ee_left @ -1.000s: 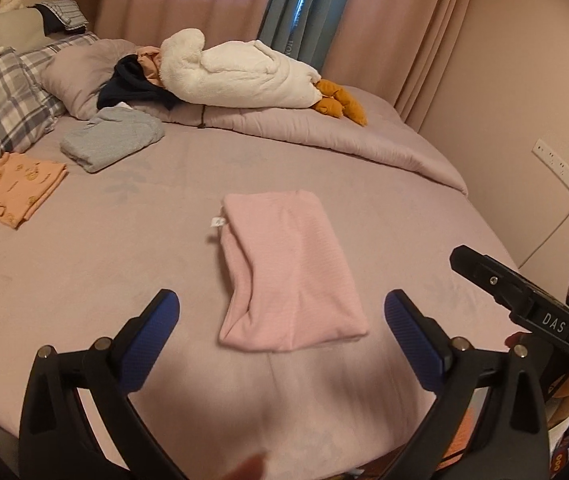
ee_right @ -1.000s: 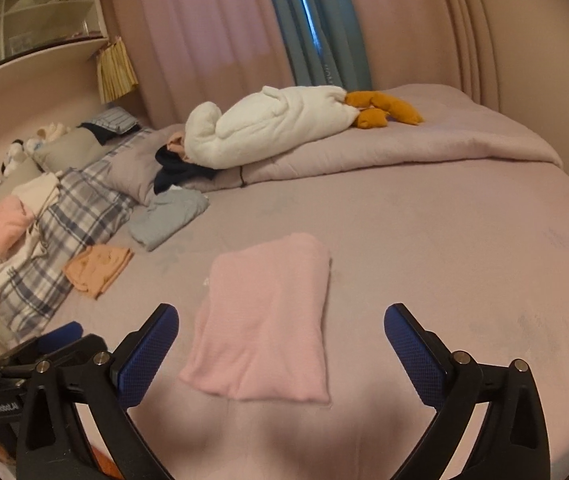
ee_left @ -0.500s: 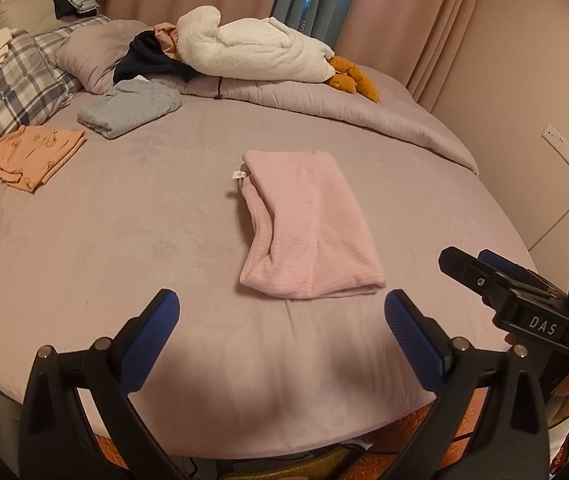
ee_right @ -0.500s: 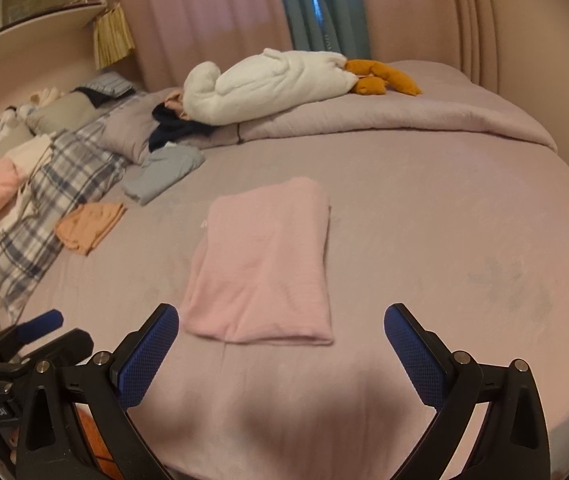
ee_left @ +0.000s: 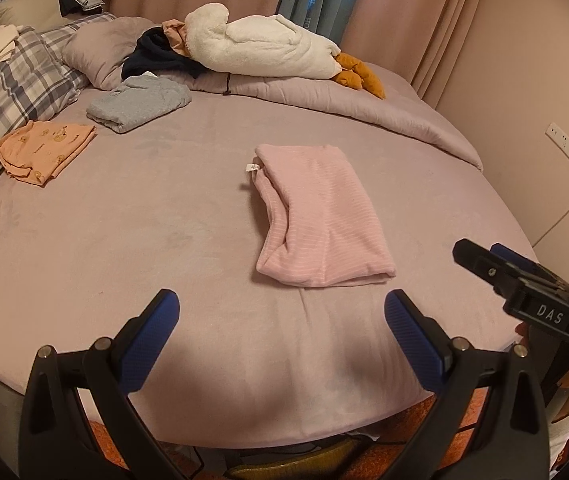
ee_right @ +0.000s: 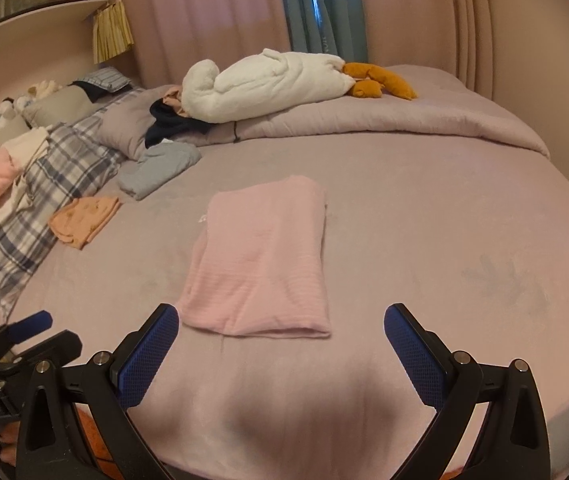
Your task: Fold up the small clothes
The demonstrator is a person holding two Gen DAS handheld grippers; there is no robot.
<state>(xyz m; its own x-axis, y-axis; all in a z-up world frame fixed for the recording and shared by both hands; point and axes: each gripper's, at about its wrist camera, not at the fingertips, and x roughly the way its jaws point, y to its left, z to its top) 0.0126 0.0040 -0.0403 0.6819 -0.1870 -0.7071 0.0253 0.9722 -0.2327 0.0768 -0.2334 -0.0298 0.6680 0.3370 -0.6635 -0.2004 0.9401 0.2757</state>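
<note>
Pink folded garment [ee_left: 320, 216] flat mid-bed [ee_left: 124, 240], long axis running away from both pairs of fingers, near short edge closest. Right gripper [ee_right: 280, 344] nearer than left gripper [ee_left: 282, 330]; both spread wide, empty.

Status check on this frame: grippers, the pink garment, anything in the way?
Left gripper open, empty. Right gripper open, empty. Pink garment folded flat on bed, untouched. Nothing between grippers and garment.
</note>
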